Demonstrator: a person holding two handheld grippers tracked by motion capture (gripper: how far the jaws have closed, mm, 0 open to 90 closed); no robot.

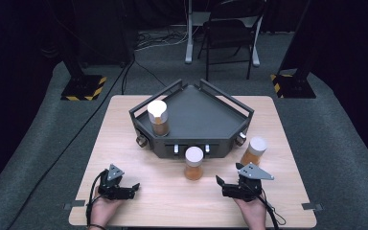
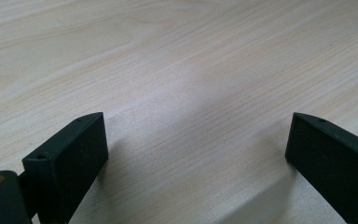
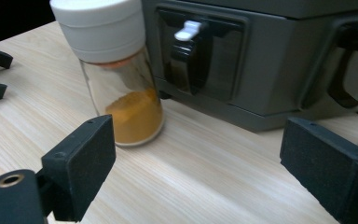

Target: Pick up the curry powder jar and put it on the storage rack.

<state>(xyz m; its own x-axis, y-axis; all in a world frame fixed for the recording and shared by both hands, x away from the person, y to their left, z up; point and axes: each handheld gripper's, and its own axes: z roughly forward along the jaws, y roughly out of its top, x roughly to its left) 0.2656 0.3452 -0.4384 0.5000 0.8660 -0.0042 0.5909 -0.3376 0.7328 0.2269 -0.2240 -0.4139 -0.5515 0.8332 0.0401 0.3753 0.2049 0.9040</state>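
Spice jar (image 3: 116,70) upright, ahead of right gripper (image 3: 196,163), outside its spread jaws

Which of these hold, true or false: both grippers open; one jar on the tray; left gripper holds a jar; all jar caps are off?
1. Both the left gripper and the right gripper are open: true.
2. One jar stands on the grey tray: true.
3. The left gripper holds a jar: false, it holds nothing and faces bare table.
4. All caps are off: false, the middle jar and right jar also wear white caps.
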